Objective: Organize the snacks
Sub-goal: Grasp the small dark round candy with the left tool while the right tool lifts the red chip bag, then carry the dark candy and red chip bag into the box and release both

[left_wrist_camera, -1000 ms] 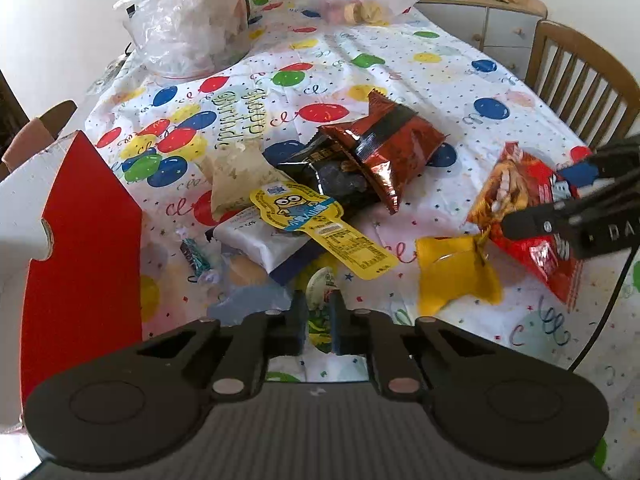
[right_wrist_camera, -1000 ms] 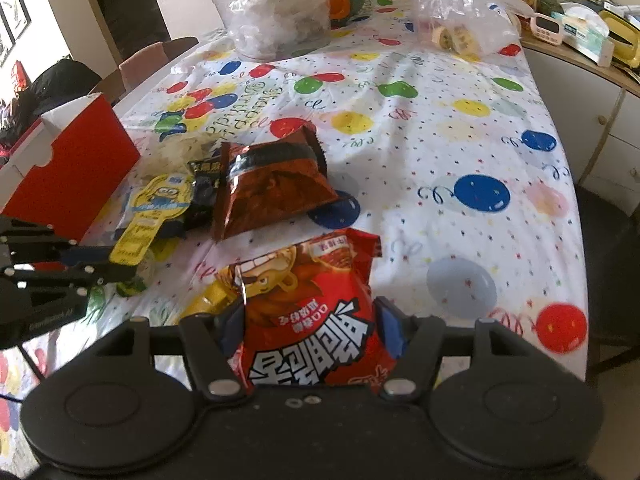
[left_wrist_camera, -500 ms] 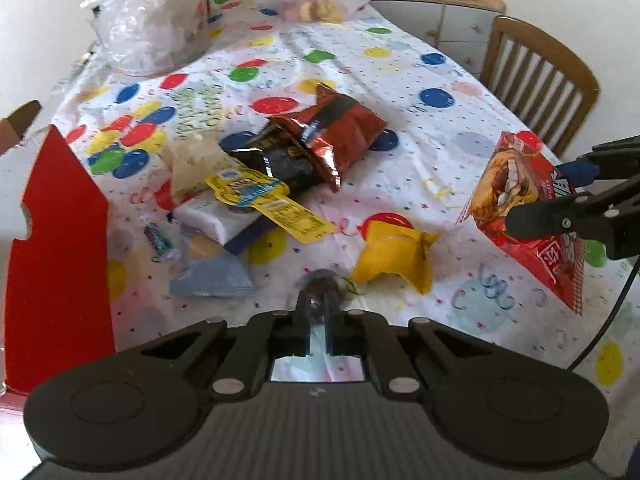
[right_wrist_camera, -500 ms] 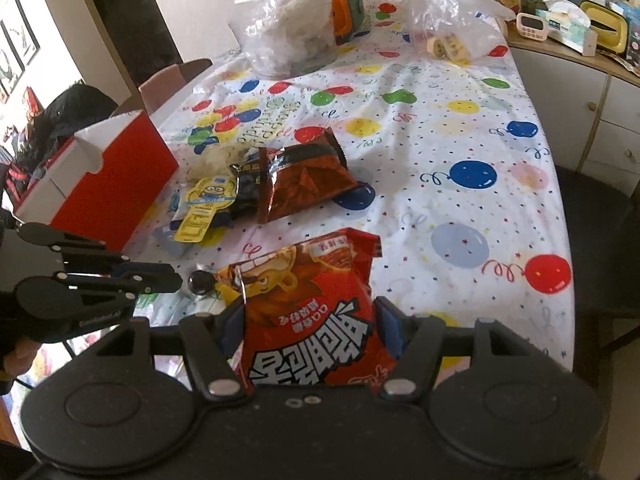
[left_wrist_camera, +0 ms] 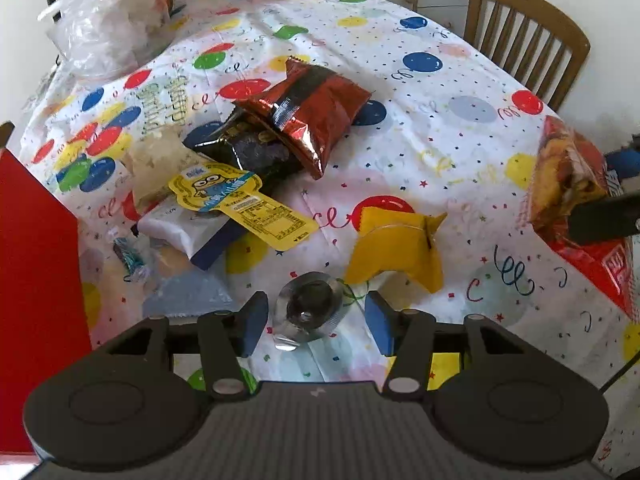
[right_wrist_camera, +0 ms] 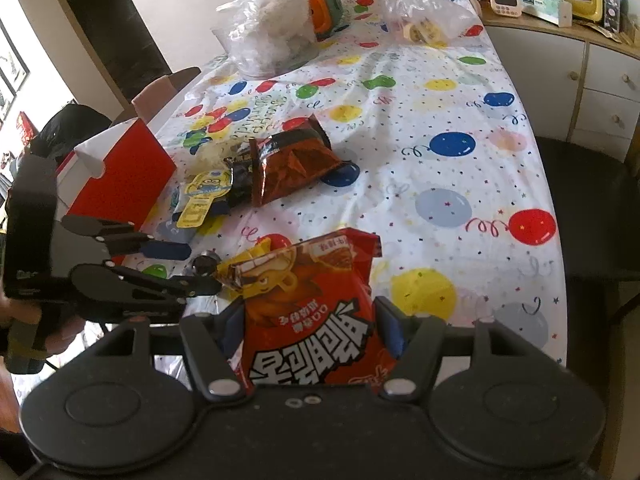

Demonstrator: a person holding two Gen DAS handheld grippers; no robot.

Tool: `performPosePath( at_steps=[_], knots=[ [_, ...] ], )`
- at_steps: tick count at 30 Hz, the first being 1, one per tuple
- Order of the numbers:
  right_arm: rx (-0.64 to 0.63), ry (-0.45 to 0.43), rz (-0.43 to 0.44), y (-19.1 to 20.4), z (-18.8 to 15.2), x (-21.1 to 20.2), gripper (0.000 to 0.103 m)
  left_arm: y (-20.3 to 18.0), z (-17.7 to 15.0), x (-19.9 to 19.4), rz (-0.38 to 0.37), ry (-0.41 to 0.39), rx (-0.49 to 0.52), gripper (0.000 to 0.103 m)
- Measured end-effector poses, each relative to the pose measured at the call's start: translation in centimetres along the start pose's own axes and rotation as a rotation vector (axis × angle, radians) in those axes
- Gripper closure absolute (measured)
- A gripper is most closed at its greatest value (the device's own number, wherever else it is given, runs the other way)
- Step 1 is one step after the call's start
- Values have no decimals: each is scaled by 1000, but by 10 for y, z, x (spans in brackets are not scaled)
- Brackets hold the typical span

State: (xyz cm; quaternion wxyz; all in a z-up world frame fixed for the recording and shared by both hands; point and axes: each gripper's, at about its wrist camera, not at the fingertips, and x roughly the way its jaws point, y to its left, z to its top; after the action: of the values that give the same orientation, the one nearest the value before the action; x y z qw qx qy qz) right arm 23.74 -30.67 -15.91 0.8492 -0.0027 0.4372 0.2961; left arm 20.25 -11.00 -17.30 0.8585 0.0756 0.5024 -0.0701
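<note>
My left gripper point(left_wrist_camera: 315, 319) is open, its blue pads either side of a small clear jelly cup point(left_wrist_camera: 310, 306) that lies on the balloon tablecloth point(left_wrist_camera: 440, 160). My right gripper point(right_wrist_camera: 310, 330) is shut on a red snack bag point(right_wrist_camera: 312, 312) and holds it above the table; that bag also shows at the right of the left wrist view point(left_wrist_camera: 576, 200). A yellow packet point(left_wrist_camera: 396, 248), a dark red chip bag point(left_wrist_camera: 312, 112), a black bag point(left_wrist_camera: 252, 148), a Minion-label pack point(left_wrist_camera: 236, 204) and a white pack point(left_wrist_camera: 180, 228) lie ahead. A red box point(left_wrist_camera: 36, 260) stands left.
Clear plastic bags point(left_wrist_camera: 108, 20) sit at the table's far end. A wooden chair point(left_wrist_camera: 528, 40) stands at the right side. A cabinet point(right_wrist_camera: 592, 80) with clutter stands beyond the table. The left gripper shows in the right wrist view point(right_wrist_camera: 180, 268).
My left gripper has opened and the jelly cup it held now lies on the cloth between its fingers. The right gripper has lifted the red bag higher.
</note>
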Motion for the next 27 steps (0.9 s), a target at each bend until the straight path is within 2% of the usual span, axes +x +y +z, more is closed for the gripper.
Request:
performPosePath(
  at_steps=[4, 8, 19, 27],
  knots=[
    [4, 0, 2, -1, 0, 1, 38, 8, 1, 2, -29, 6, -38, 52],
    [13, -1, 5, 0, 0, 1, 38, 10, -3, 0, -28, -13, -59, 66],
    [25, 0, -15, 8, -4, -2, 38, 15, -5, -6, -30, -24, -118, 71],
    [24, -19, -29, 26, -9, -15, 38, 19, -19, -40, -40, -52, -157, 71]
  ],
)
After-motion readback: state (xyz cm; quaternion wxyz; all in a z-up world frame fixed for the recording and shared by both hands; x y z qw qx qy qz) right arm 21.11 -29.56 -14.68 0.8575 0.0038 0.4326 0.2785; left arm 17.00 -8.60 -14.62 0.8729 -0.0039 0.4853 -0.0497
